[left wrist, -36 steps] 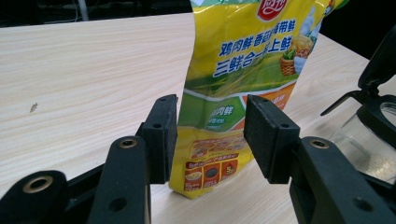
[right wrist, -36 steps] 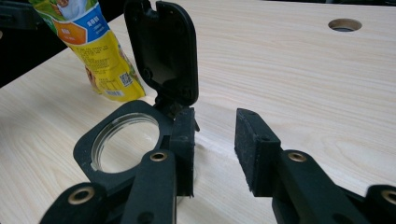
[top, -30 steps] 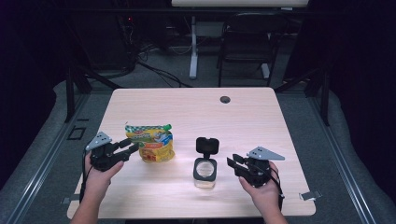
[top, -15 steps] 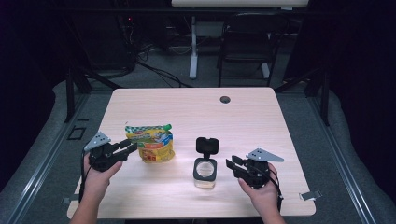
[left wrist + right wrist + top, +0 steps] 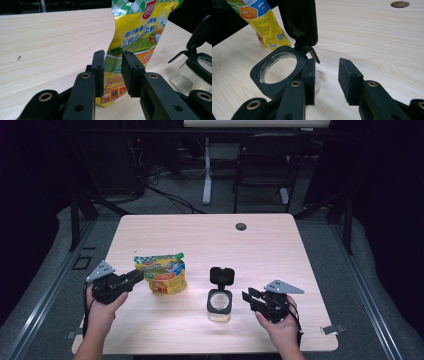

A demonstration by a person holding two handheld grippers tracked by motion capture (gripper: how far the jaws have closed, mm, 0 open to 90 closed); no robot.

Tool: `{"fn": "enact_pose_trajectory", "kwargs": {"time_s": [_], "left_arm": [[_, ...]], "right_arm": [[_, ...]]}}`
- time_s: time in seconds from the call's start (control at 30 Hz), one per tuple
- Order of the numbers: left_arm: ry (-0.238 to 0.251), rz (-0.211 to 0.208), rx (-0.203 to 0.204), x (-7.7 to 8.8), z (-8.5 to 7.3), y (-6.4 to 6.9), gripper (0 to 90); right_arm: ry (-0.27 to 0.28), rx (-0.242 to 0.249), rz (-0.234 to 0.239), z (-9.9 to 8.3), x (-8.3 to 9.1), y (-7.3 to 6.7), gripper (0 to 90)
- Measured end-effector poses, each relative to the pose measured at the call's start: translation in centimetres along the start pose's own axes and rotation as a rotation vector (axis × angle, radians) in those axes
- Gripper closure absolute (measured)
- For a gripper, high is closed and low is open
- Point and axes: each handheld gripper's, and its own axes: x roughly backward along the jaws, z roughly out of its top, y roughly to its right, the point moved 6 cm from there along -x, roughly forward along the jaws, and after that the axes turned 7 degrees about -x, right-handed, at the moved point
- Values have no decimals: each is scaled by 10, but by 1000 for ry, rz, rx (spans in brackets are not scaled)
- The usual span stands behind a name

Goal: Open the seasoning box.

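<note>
Now left claw [image 5: 111, 72] just closing around yellow pouch [image 5: 135, 37] edge, lower centre — pads not visibly pressing; grasp imminent. Right claw [image 5: 327, 80] half-open, empty.

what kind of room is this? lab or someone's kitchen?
Most likely a lab or recording studio, not a kitchen. A bare wooden table with a cable hole stands on grey floor matting among dark stands and loose cables, lit from above with darkness all around.

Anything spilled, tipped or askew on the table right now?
Nothing stands out. The yellow pouch stands upright between the left gripper jaws, which have just been closing. The glass jar is upright, lid flipped open, nothing spilled.
</note>
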Motion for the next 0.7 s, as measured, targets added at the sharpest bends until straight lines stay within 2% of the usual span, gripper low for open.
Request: {"fn": "enact_pose_trajectory", "kwargs": {"time_s": [0.2, 0.27, 0.3, 0.33, 0.43, 0.53, 0.7], "left_arm": [[10, -5, -25, 4, 3, -1, 774], [19, -23, -35, 3, 5, -1, 728], [18, -27, -43, 2, 7, -2, 675], [15, -12, -54, 0, 9, -3, 641], [21, -41, -56, -1, 13, -4, 627], [15, -86, -82, -5, 17, -3, 604], [32, -123, -81, -14, 21, -3, 596]], "right_arm": [[-8, -5, 1, -1, 0, 3, 675], [-8, -11, 6, -1, -1, 3, 675], [-11, -11, 4, -2, -1, 3, 675], [-12, -15, 4, -2, -2, 3, 675], [-12, -16, 5, -2, -2, 3, 674], [-13, -15, 7, -2, -2, 3, 673], [-16, -20, 10, -3, -4, 4, 673]]}}
